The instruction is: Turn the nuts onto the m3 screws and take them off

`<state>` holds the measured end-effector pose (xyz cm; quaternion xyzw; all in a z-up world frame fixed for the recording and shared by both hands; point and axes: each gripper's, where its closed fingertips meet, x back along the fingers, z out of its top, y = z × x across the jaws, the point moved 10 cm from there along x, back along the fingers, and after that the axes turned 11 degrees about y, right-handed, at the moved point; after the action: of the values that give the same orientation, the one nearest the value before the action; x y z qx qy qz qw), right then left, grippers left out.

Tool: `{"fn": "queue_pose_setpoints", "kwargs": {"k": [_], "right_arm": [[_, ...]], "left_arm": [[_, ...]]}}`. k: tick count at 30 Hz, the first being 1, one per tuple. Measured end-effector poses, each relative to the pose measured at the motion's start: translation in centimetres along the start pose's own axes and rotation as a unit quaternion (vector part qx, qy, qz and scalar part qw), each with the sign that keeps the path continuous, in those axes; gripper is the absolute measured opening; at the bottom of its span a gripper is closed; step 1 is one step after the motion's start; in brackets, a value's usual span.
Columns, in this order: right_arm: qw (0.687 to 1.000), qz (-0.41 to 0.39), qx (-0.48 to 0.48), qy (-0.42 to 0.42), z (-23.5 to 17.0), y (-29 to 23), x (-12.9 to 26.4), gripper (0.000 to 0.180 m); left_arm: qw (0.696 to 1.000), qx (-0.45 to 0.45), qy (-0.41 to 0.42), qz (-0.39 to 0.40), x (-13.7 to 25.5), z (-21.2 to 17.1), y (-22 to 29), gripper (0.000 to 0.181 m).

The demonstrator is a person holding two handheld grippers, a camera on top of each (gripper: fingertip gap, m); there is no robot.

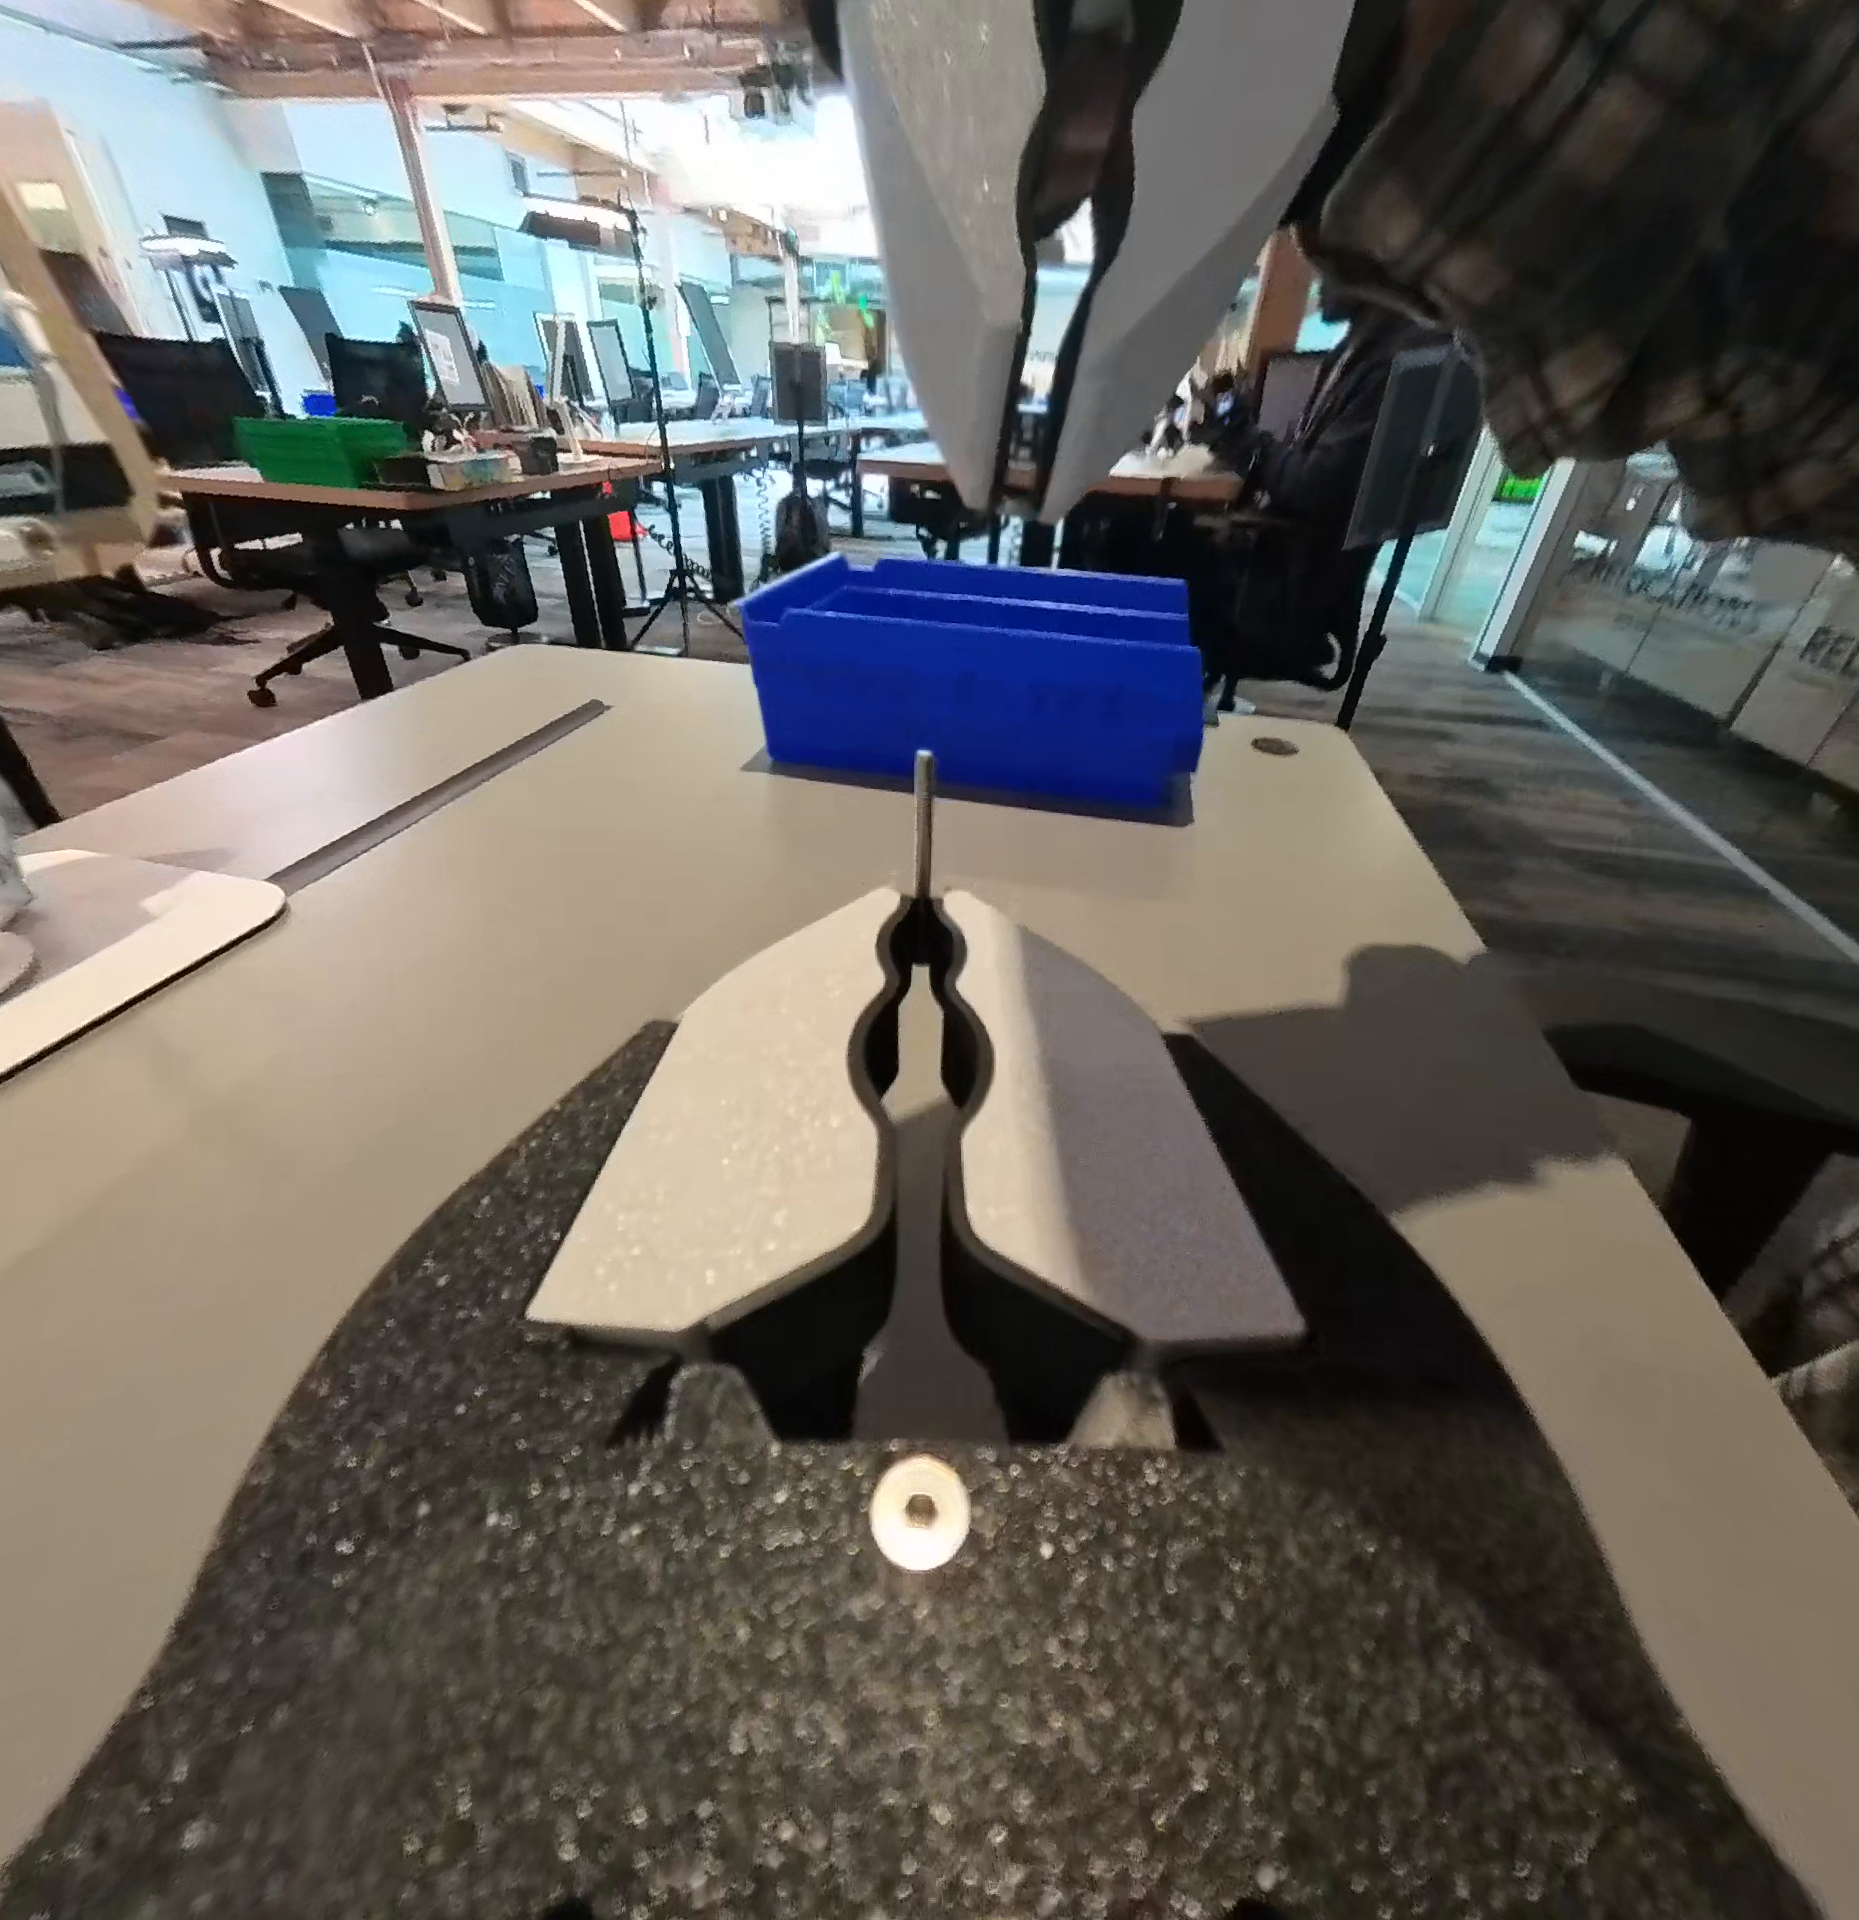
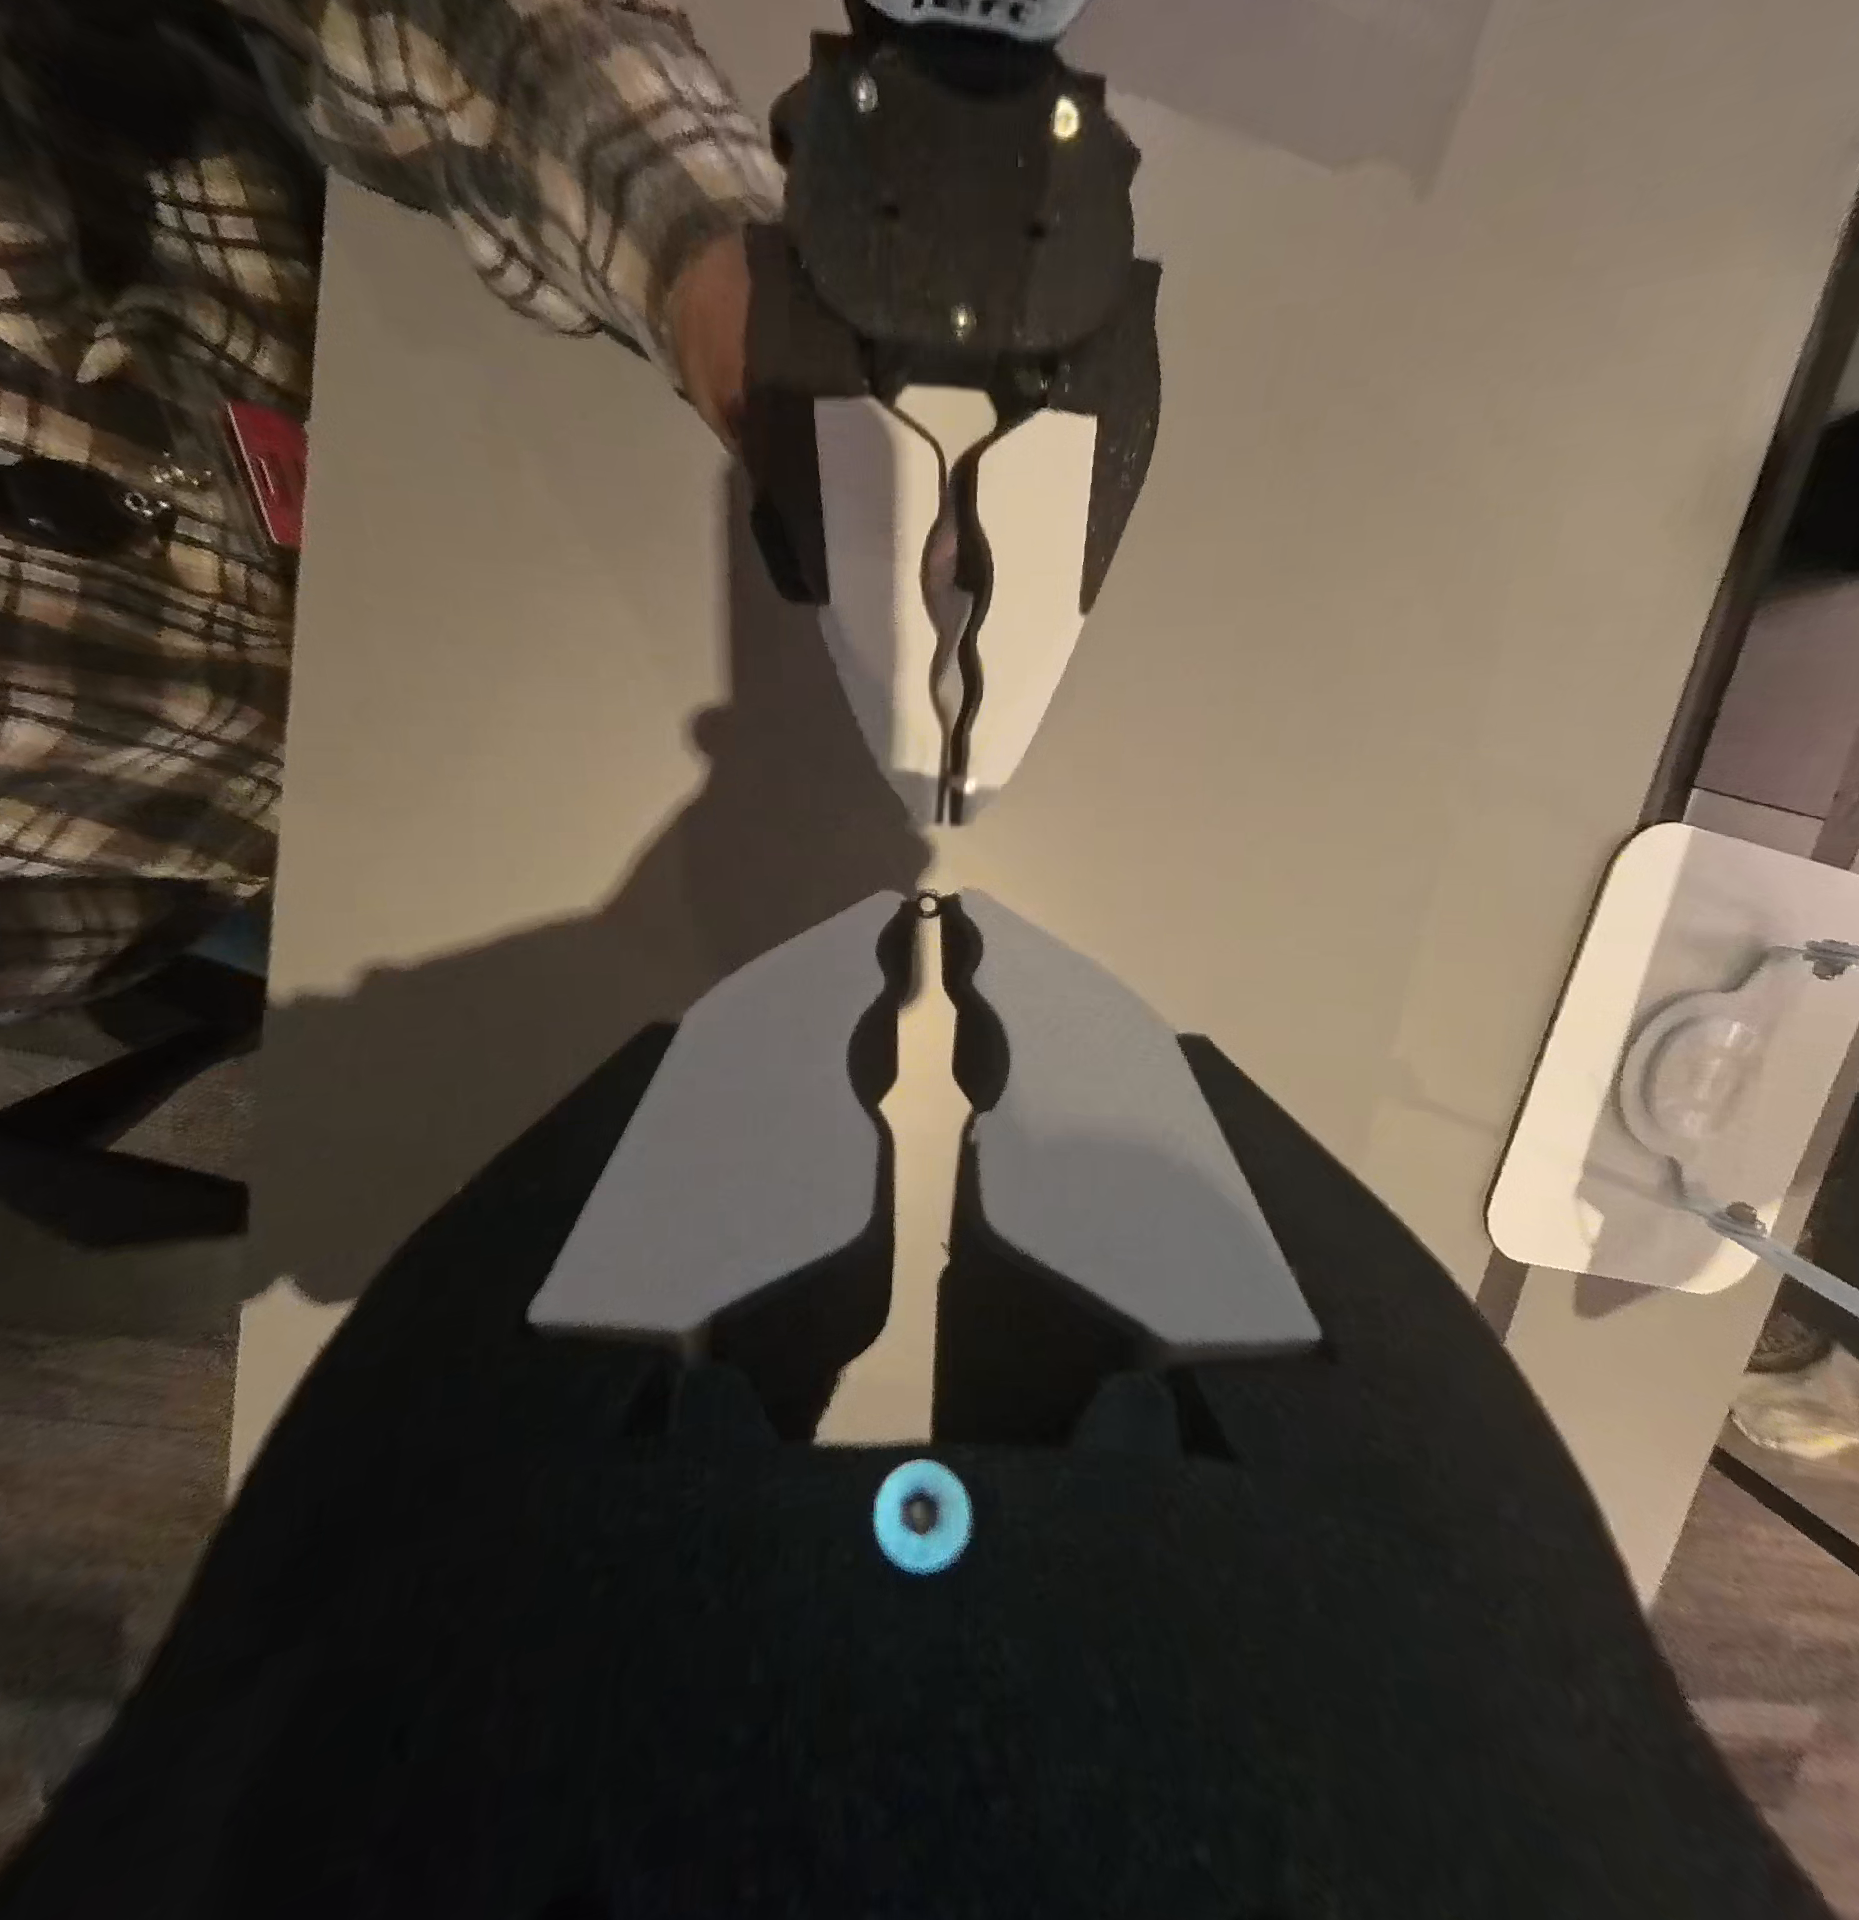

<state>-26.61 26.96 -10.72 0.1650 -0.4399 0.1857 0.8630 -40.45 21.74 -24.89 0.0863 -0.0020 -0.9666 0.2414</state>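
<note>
The worktop (image 1: 551, 914) is a pale, off-white slab with rounded far corners, and a long dark slot (image 1: 447, 795) runs across its left part. At its far edge a blue plastic bin (image 1: 977, 686) stands on a grey mat, with a small round metal fitting (image 1: 1275, 745) set in the surface just to the right of it. A white rounded-corner base plate (image 2: 1590, 1049) lies at the worktop's side edge, bearing a clear mount.

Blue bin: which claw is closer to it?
Left. The left claw holds the screw just in front of the blue bin; the right claw hangs higher above, pinching a nut.
</note>
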Motion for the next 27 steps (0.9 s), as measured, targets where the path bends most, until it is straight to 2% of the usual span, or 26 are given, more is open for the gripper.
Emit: {"fn": "queue_pose_setpoints", "kwargs": {"k": [11, 26, 27], "right_arm": [[0.999, 0.032, 0.021, -0.026, 0.6, 0.4, -3.7, 0.005], [0.999, 0.039, 0.022, -0.023, 0.5, 0.6, -4.4, 0.004], [0.999, 0.041, 0.022, -0.022, 0.5, 0.7, -4.4, 0.0]], "left_arm": [[1.0, -0.004, -0.021, 0.002, 0.7, -0.5, 0.7, 0.001], [1.0, -0.016, -0.025, 0.003, 0.7, -0.2, 0.8, 0.001], [1.0, -0.016, -0.025, 0.003, 0.7, -0.2, 0.8, 0.001]]}}
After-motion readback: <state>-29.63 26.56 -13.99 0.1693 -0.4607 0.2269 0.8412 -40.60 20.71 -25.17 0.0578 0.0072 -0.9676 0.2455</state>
